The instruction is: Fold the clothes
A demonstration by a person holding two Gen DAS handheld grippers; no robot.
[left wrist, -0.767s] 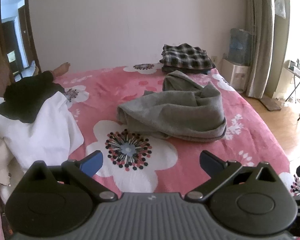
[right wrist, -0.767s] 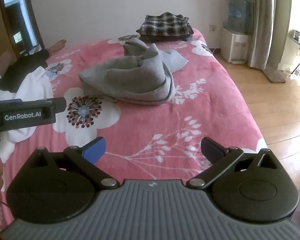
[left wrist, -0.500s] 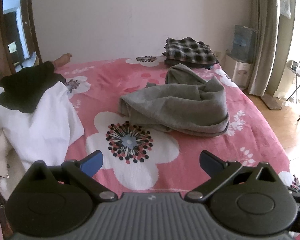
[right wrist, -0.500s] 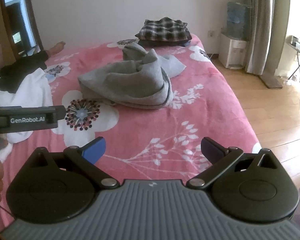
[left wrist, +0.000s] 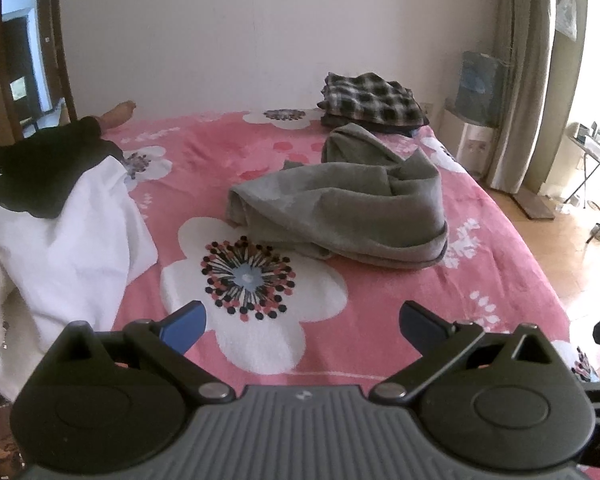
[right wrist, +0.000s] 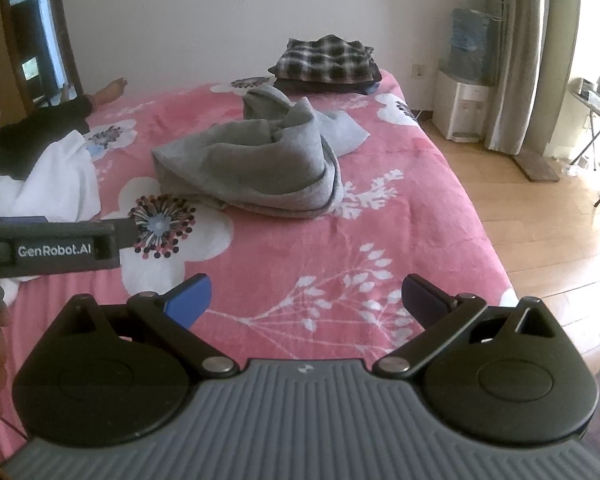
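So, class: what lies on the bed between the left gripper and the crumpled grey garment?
Only bare bedspread: its large white printed flower fills the stretch between the left gripper and the grey garment. No clothing lies there, as the left wrist view shows.

A pink bedspread printed with large white flowers covers the bed. A water dispenser stands against the far wall just beside a beige curtain, on a wooden floor. A mirror in a dark frame leans at the far left.
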